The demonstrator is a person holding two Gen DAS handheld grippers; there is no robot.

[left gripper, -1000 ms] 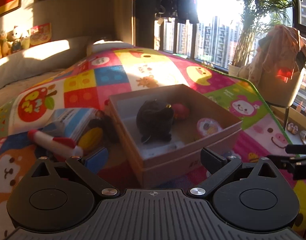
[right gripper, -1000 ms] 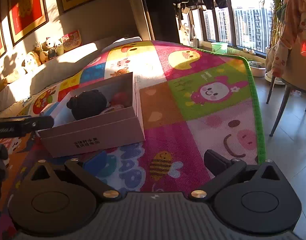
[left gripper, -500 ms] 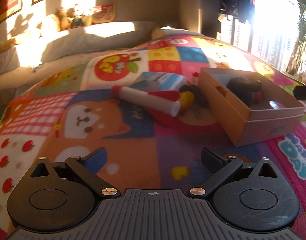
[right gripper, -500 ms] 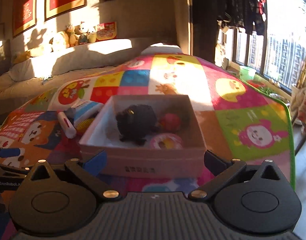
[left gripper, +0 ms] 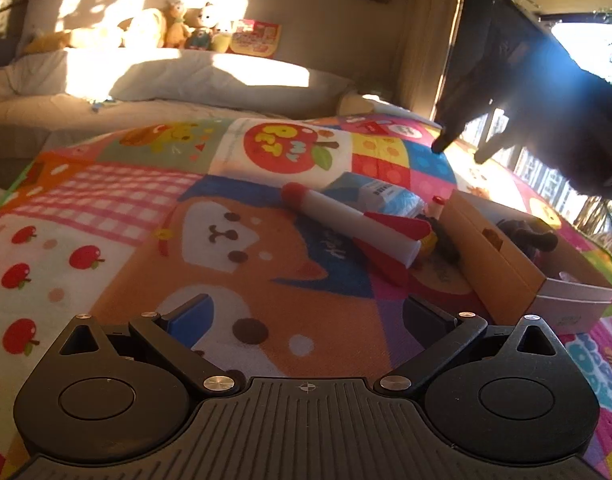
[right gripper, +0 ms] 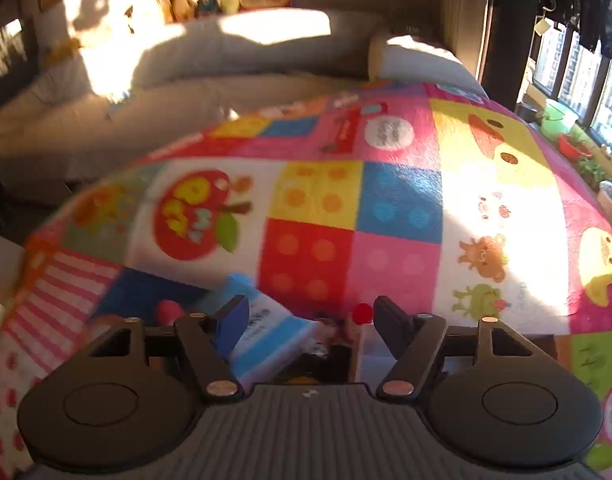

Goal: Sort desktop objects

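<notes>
In the left wrist view a white toy rocket (left gripper: pixel 358 229) with red nose and fins lies on the colourful play mat, beside a blue-and-white packet (left gripper: pixel 376 196) and a cardboard box (left gripper: pixel 522 268) holding a dark plush toy (left gripper: pixel 526 236). My left gripper (left gripper: pixel 306 312) is open and empty, low over the mat, short of the rocket. My right gripper (right gripper: pixel 310 322) is open and empty, hovering just over the blue-and-white packet (right gripper: pixel 265 336) and a small red-capped item (right gripper: pixel 362 314). It shows as a dark shape (left gripper: pixel 546 120) at the upper right of the left wrist view.
A sofa (left gripper: pixel 145 92) with plush toys (left gripper: pixel 177 26) on its back stands behind the mat. Windows (right gripper: pixel 578 64) and plant pots (right gripper: pixel 558 116) are on the right. The mat (left gripper: pixel 185 264) covers the floor all around.
The left gripper has swung left and back, from over the box to facing the rocket. The right gripper has moved forward past the box to over the packet. Both stay open.
</notes>
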